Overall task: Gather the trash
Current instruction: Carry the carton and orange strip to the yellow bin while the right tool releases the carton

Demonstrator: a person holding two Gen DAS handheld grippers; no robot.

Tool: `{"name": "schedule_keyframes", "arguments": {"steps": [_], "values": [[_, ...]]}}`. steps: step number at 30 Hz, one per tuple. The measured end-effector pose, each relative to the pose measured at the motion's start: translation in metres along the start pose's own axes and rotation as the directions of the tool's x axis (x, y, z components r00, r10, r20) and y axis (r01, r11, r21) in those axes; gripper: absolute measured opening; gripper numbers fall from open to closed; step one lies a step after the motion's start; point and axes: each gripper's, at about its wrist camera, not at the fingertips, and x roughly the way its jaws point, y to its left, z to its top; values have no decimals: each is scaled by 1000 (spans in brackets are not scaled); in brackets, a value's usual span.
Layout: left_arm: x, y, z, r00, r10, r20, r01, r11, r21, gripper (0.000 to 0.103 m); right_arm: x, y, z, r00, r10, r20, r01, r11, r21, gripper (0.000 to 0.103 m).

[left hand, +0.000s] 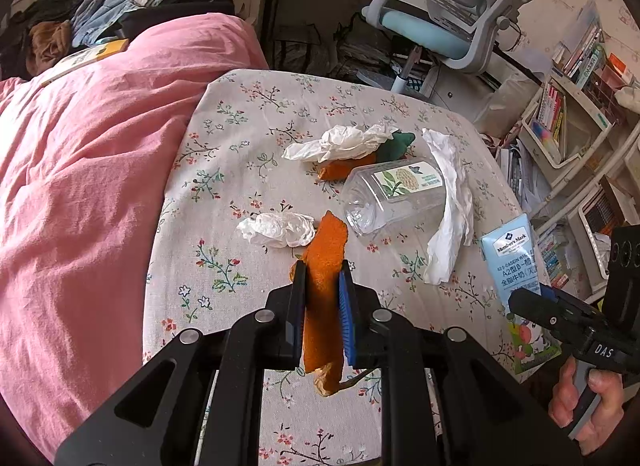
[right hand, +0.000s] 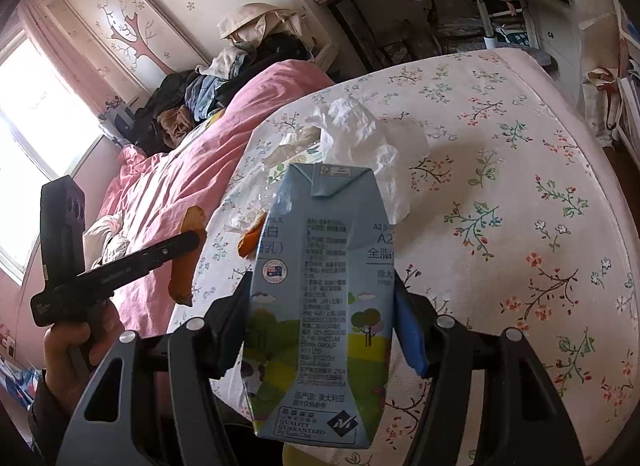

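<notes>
Now both grippers are carrying trash: left gripper (left hand: 322, 286) fingers pinching orange peel (left hand: 325, 266), right gripper (right hand: 322, 306) clamping the milk carton (right hand: 320, 298); tissues (left hand: 280, 229), plastic jar (left hand: 394, 195) lying mid-frame, waiting on the surface (left hand: 240, 125).

Tissues (left hand: 340, 141), a jar (left hand: 394, 195) and peel (left hand: 342, 169) crowd the surface's (left hand: 240, 169) middle; its near left lies bare.

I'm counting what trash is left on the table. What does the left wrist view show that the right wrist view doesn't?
Only the left wrist view: a crumpled tissue, a clear plastic jar on its side, and tissues over a second peel piece.

Only the right wrist view: the window and the milk carton's printed back.

Both: the left gripper pinching an orange peel, the right gripper clamping the carton, the floral tablecloth and the pink bedding.
</notes>
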Motion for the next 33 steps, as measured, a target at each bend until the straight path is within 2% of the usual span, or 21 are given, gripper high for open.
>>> {"name": "schedule_keyframes", "arguments": {"steps": [11, 19, 28, 33], "values": [[-4, 4, 2, 1000, -5, 10, 5, 1000, -15, 15, 0, 5, -1, 1000, 18, -1, -18, 1000, -20, 62], [-15, 16, -4, 999, -33, 24, 35, 997, -68, 15, -6, 11, -6, 999, 45, -3, -45, 998, -46, 62], [-35, 27, -22, 998, -45, 45, 51, 992, -119, 15, -17, 24, -38, 995, 93, -39, -96, 992, -83, 62], [-46, 25, -37, 997, -51, 51, 57, 990, -127, 15, -17, 38, -74, 990, 96, -105, -111, 984, -140, 62]]}}
